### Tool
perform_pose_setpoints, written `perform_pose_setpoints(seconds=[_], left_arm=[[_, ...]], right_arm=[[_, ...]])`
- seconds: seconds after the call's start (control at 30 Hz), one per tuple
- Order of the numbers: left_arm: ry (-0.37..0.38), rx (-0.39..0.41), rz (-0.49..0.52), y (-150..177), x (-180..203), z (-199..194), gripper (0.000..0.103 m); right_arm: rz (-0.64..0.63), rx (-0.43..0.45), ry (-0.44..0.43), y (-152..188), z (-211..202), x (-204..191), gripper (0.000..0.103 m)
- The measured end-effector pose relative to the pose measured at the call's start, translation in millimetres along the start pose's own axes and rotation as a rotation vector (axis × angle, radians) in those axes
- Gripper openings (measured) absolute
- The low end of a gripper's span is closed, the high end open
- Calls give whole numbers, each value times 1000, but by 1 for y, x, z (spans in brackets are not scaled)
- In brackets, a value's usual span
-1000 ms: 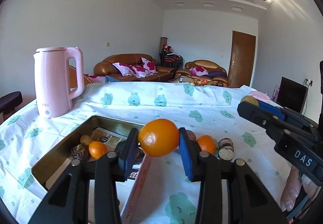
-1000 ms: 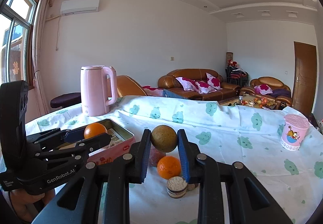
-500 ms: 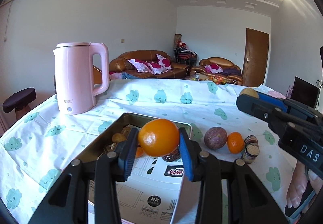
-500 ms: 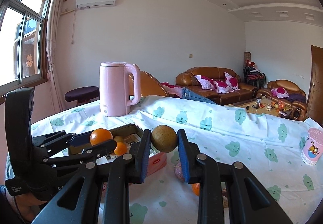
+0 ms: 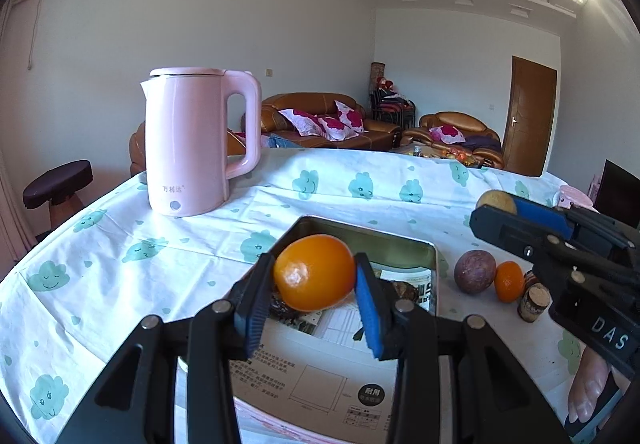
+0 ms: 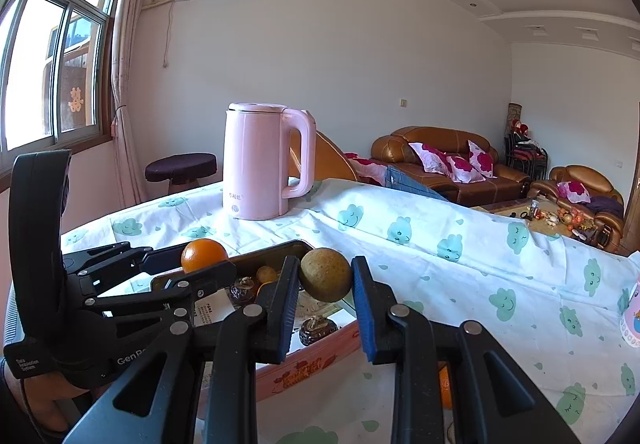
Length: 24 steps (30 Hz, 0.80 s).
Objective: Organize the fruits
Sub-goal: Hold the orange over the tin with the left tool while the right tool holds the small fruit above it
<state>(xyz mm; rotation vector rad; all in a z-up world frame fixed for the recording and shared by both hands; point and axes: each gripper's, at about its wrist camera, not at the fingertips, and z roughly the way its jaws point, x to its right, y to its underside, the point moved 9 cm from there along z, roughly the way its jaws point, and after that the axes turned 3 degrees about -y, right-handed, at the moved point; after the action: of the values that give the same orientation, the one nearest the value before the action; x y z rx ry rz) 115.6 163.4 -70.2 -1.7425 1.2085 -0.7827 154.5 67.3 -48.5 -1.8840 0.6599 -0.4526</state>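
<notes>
My left gripper [image 5: 314, 276] is shut on an orange [image 5: 316, 271] and holds it above the open metal tin [image 5: 372, 240]; it also shows in the right wrist view [image 6: 204, 264]. My right gripper [image 6: 326, 284] is shut on a brown-green round fruit [image 6: 326, 279] above the tin's right side [image 6: 320, 360]. The tin holds paper and several small fruits and dark items [image 6: 316, 328]. A purple passion fruit [image 5: 474, 271] and a small orange [image 5: 509, 281] lie on the cloth right of the tin.
A pink kettle [image 5: 196, 140] stands at the back left of the table. A small jar [image 5: 534, 302] stands by the loose fruit. A pink cup [image 6: 632, 318] is at the far right edge. The table has a white cloud-print cloth [image 5: 120, 256].
Both grippers have moved left with their fruit, from over the loose fruits to over the tin. The kettle now looks nearer.
</notes>
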Motion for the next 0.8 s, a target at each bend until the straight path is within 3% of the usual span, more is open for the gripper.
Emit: perform_pose_setpoints(seconds=[0.8], left_arm=[[-17, -97, 0, 14, -25, 21, 41]], right_arm=[[-25, -126, -56, 21, 53, -31, 28]])
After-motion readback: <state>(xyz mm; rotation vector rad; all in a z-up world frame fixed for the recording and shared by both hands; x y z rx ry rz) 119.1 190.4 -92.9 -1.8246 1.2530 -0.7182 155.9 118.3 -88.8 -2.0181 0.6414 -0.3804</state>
